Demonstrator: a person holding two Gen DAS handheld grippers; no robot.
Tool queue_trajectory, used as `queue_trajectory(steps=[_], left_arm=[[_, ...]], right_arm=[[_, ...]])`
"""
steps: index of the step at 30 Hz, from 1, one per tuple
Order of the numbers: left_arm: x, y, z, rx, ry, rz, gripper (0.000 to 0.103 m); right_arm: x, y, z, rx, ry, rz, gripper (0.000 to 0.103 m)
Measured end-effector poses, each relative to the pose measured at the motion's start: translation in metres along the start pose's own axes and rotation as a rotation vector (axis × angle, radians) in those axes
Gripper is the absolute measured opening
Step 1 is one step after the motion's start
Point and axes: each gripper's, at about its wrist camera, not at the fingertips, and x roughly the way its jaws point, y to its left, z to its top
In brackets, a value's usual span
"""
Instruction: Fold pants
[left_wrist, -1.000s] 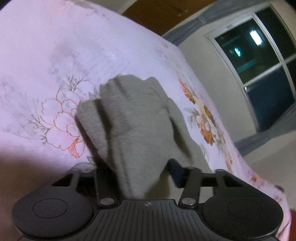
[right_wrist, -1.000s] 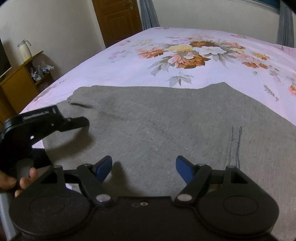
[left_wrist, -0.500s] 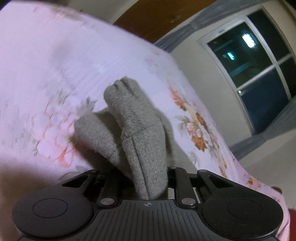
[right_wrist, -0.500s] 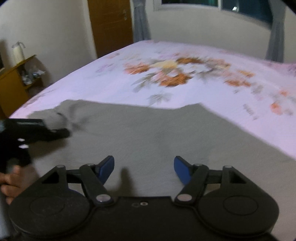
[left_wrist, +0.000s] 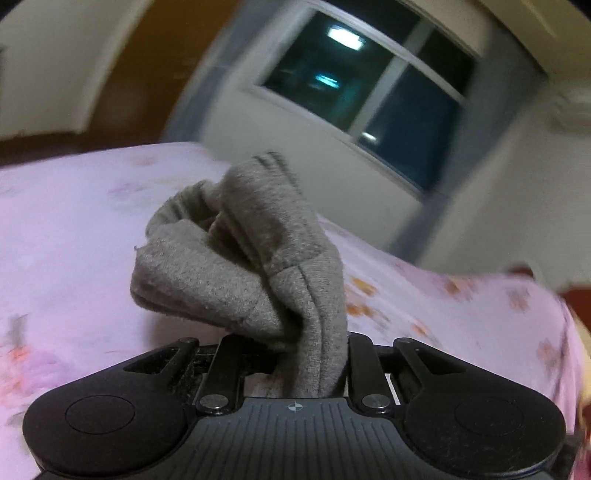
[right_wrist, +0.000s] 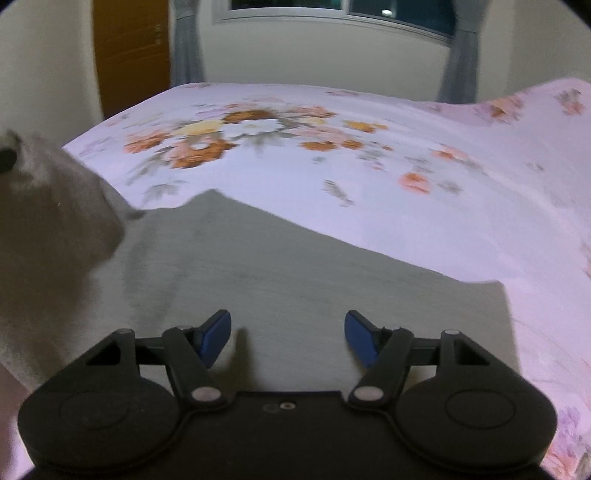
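The grey pants (right_wrist: 295, 273) lie spread on the pink floral bed (right_wrist: 406, 206). My left gripper (left_wrist: 295, 350) is shut on a bunched corner of the pants (left_wrist: 258, 258) and holds it raised above the bed. That lifted part shows at the left in the right wrist view (right_wrist: 48, 221). My right gripper (right_wrist: 288, 336) is open and empty, its blue fingertips (right_wrist: 218, 332) just above the flat cloth.
A brown door (right_wrist: 129, 51) stands at the back left. A dark window (right_wrist: 332, 5) with grey curtains (right_wrist: 458, 51) is beyond the bed. The bed's near left edge (right_wrist: 11, 373) is close to the lifted cloth.
My left gripper closed on the pants corner and lifted it up off the bed. The right gripper stayed open and shifted its view upward and right over the cloth.
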Motion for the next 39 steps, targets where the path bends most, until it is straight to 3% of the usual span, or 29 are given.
queue_trajectory(steps=[6, 9, 13, 16, 23, 24, 26, 28, 29, 31, 33, 39], left_arm=[[0.026, -0.096, -0.033, 0.227, 0.162, -0.114, 0.019], [0.038, -0.134, -0.062, 0.329, 0.27, -0.12, 0.019], [0.046, -0.174, -0.101, 0.512, 0.391, -0.077, 0.029], [0.037, -0.197, -0.107, 0.57, 0.38, -0.044, 0.033], [0.016, -0.21, -0.1, 0.535, 0.379, -0.017, 0.037], [0.014, -0.213, -0.1, 0.55, 0.379, -0.008, 0.041], [0.019, -0.218, -0.101, 0.596, 0.351, -0.023, 0.072], [0.012, -0.23, -0.106, 0.682, 0.297, -0.016, 0.082], [0.009, -0.234, -0.107, 0.697, 0.301, -0.031, 0.082], [0.007, -0.232, -0.098, 0.632, 0.31, -0.064, 0.082], [0.007, -0.221, -0.088, 0.55, 0.315, -0.047, 0.082], [0.009, -0.143, -0.072, 0.308, 0.349, 0.102, 0.082]], right_arm=[[-0.004, -0.051, -0.018, 0.096, 0.045, -0.021, 0.069], [-0.004, -0.075, -0.03, 0.144, 0.089, -0.015, 0.068], [-0.019, -0.109, -0.043, 0.235, 0.074, -0.008, 0.07], [-0.03, -0.129, -0.047, 0.279, 0.055, -0.007, 0.07], [-0.044, -0.154, -0.046, 0.378, 0.025, 0.042, 0.073], [-0.046, -0.155, -0.047, 0.38, 0.022, 0.049, 0.073], [-0.05, -0.153, -0.047, 0.383, 0.019, 0.053, 0.074], [-0.053, -0.152, -0.048, 0.389, 0.019, 0.055, 0.074], [-0.054, -0.154, -0.047, 0.396, 0.021, 0.058, 0.074], [-0.057, -0.157, -0.046, 0.418, 0.012, 0.072, 0.075], [-0.06, -0.157, -0.044, 0.437, 0.006, 0.101, 0.076], [-0.049, -0.143, -0.038, 0.504, 0.043, 0.27, 0.085]])
